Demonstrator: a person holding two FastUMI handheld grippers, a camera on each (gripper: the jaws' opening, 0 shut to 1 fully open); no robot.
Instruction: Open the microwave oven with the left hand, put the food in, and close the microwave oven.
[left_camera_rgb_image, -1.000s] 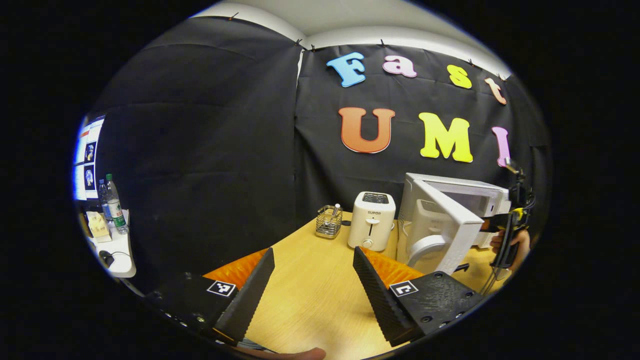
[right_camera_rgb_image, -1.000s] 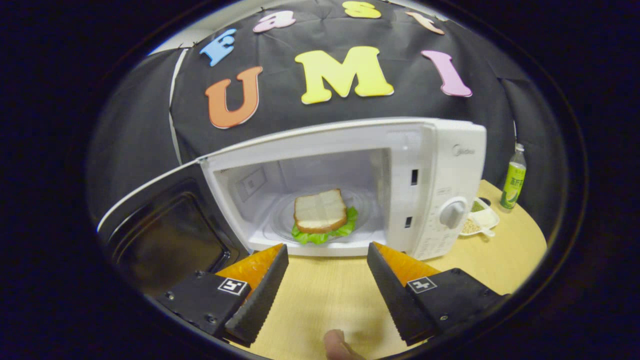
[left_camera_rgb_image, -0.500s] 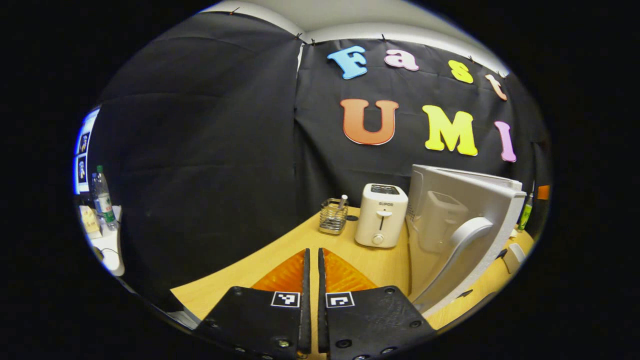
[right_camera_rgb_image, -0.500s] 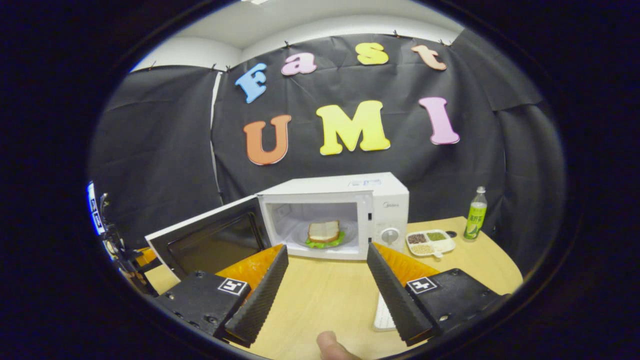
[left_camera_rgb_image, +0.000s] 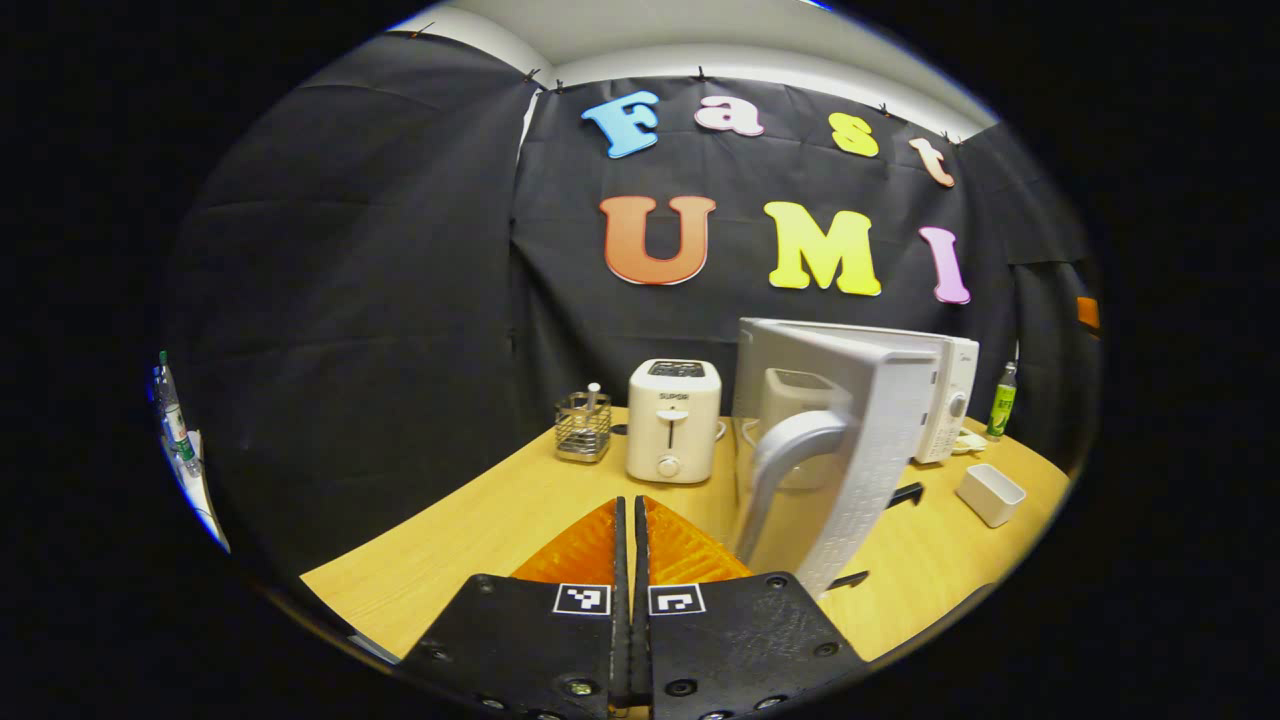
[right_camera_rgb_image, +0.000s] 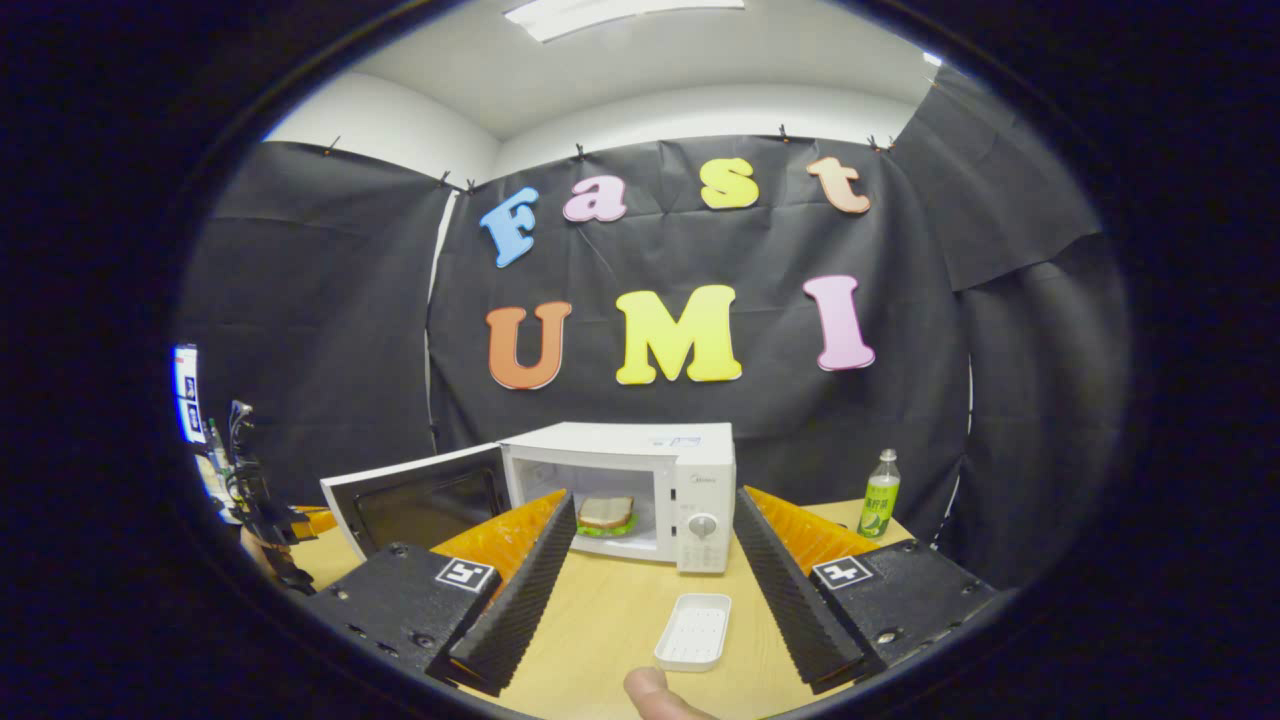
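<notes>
Inside the white box-shaped microwave oven (right_camera_rgb_image: 650, 500), at the back of the pale wooden bench (right_camera_rgb_image: 620, 610), the food is seen: a sandwich of sliced white bread on green lettuce (right_camera_rgb_image: 605, 514), resting on the cavity floor. The white microwave door with a dark window (right_camera_rgb_image: 420, 492) is swung wide to the left in the right gripper view; in the left gripper view its outer face and curved grey handle (left_camera_rgb_image: 790, 455) are presented edge-on, just beyond the left gripper (left_camera_rgb_image: 630, 520), whose fingers are pressed together with nothing between them. The right gripper (right_camera_rgb_image: 650, 545) is held back from the oven, fingers spread wide apart and gripping nothing, with a small white rectangular tray (right_camera_rgb_image: 693, 631) lying on the bench between them. A fingertip (right_camera_rgb_image: 650, 690) is caught at the bottom edge. To the right of the oven a green plastic bottle (right_camera_rgb_image: 878, 494) is stood upright. In the left gripper view a cream two-slot toaster (left_camera_rgb_image: 672, 420) and a wire mesh holder (left_camera_rgb_image: 583, 427) are set left of the door, side by side near the wall
</notes>
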